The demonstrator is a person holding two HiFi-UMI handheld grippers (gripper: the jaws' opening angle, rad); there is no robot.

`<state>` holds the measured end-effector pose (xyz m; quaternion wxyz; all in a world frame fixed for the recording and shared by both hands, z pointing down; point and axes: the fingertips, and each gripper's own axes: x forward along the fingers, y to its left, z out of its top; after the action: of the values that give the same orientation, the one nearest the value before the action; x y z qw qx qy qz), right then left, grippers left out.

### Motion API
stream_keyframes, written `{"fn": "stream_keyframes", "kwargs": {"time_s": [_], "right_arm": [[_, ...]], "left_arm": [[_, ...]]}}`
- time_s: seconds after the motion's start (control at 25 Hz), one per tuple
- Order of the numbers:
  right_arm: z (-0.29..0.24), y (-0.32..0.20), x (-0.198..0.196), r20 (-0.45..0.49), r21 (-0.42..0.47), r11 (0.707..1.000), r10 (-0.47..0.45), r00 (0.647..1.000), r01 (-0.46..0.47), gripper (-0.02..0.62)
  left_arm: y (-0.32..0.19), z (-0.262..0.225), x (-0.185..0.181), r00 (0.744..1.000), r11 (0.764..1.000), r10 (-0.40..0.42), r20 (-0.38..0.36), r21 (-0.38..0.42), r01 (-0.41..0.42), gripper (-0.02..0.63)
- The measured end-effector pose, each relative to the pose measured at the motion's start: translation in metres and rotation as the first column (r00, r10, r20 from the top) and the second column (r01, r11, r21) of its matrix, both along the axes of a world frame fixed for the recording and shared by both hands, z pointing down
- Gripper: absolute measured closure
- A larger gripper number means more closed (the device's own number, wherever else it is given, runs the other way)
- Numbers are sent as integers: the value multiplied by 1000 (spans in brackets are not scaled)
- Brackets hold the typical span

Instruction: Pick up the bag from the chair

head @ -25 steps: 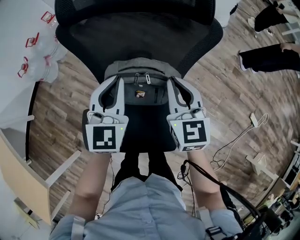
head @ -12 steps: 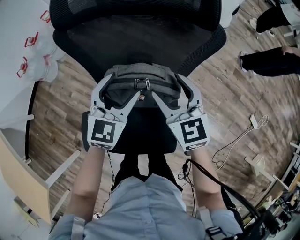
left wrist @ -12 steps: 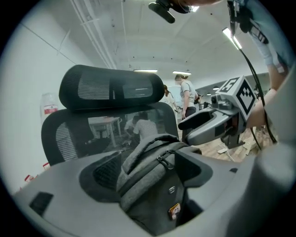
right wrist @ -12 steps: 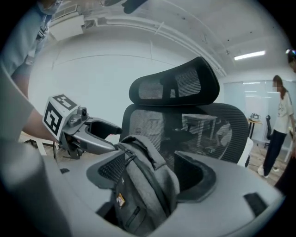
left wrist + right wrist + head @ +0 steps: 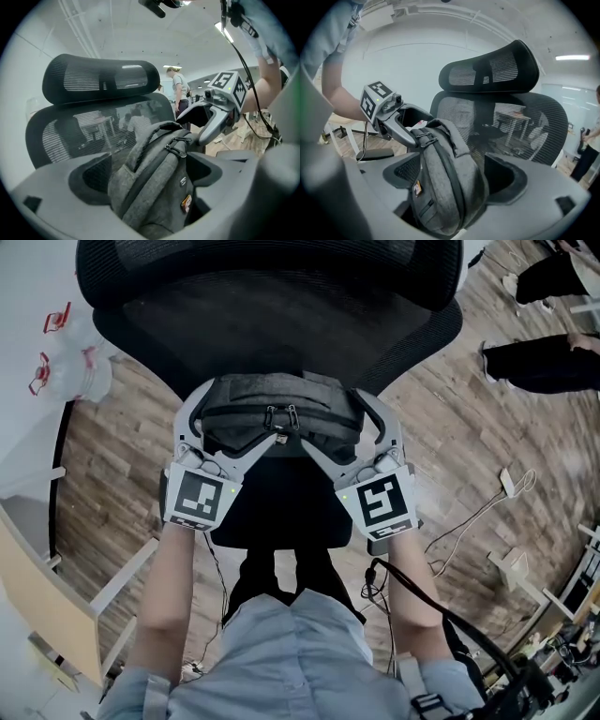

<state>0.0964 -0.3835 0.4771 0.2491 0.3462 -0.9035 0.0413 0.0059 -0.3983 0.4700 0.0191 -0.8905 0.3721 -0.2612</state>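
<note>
A grey backpack (image 5: 281,401) stands upright on the black mesh office chair (image 5: 281,315), leaning against its backrest, zip pulls on top. My left gripper (image 5: 231,422) is open, its jaws spread wide around the bag's left half. My right gripper (image 5: 336,420) is open the same way around the right half. In the left gripper view the backpack (image 5: 154,183) fills the space between the jaws, small gaps showing at the pads. The right gripper view shows the backpack (image 5: 445,178) likewise between its jaws. The inner fingertips nearly meet at the bag's front.
Clear plastic bottles with red handles (image 5: 70,371) lie by a white surface at left. A person's dark legs (image 5: 544,362) are at upper right. A cable (image 5: 478,512) trails over the wooden floor at right. A pale wooden frame (image 5: 56,606) stands at lower left.
Both grippers' jaws have spread from narrow to wide and moved forward around the backpack's sides. The bag stays on the seat.
</note>
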Motion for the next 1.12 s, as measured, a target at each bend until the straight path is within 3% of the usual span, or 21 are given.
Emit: {"fn": "stream_keyframes", "kwargs": {"time_s": [0.36,0.72,0.92,1.12], "right_arm": [[12,-8,-4,-25,-21,1000,-20,999,20,184],[23,-15,-4,-35,-26,1000,8,999,-8,191],[26,-20,0,-84,-4,1000,30,996,-30,279],[25,-19,3,-92,12,997,78,993,-77,327]], "left_arm": [[-9,26,2,993,999,35,110,-2,-35,127],[-17,29,3,998,1000,15,65,-22,-13,150],[-18,28,1,997,1000,-9,72,-20,11,207],[-15,26,1,997,1000,-24,75,-11,25,257]]}}
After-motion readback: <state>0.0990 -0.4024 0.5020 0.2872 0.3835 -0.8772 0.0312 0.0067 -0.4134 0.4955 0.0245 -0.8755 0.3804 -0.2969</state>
